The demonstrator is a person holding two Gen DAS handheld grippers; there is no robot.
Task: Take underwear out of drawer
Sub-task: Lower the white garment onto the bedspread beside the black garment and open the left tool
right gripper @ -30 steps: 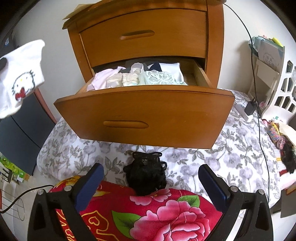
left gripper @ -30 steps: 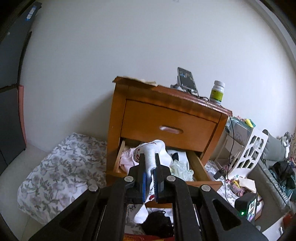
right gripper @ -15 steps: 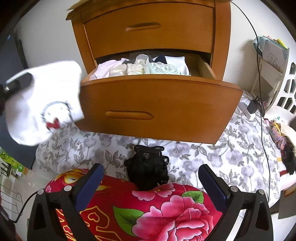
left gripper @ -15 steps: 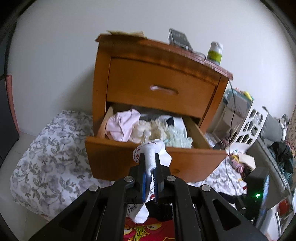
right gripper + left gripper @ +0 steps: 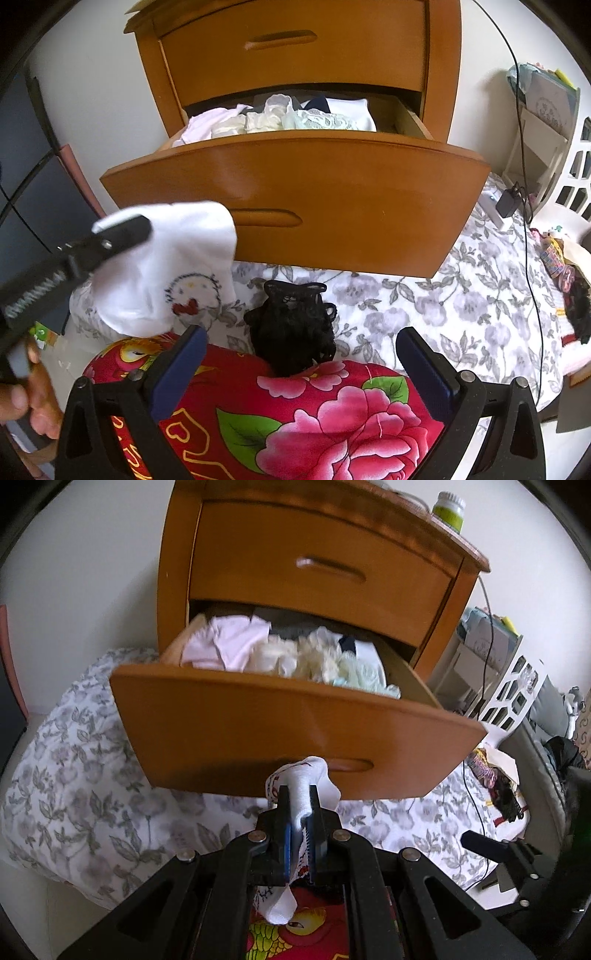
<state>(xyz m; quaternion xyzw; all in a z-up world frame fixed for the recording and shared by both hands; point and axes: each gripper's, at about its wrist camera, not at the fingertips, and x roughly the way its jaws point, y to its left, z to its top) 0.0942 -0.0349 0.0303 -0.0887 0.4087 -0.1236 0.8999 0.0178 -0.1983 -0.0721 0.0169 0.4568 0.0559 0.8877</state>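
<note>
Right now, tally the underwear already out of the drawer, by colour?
White, cartoon print: 1, clamped in the left gripper
Black lace: 1, lying on the floral bedding
Total: 2
The right gripper is open and holds nothing.

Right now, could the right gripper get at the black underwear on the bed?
Probably yes: the right gripper is open and empty, the black underwear lies just beyond its fingertips, with nothing between them.
</note>
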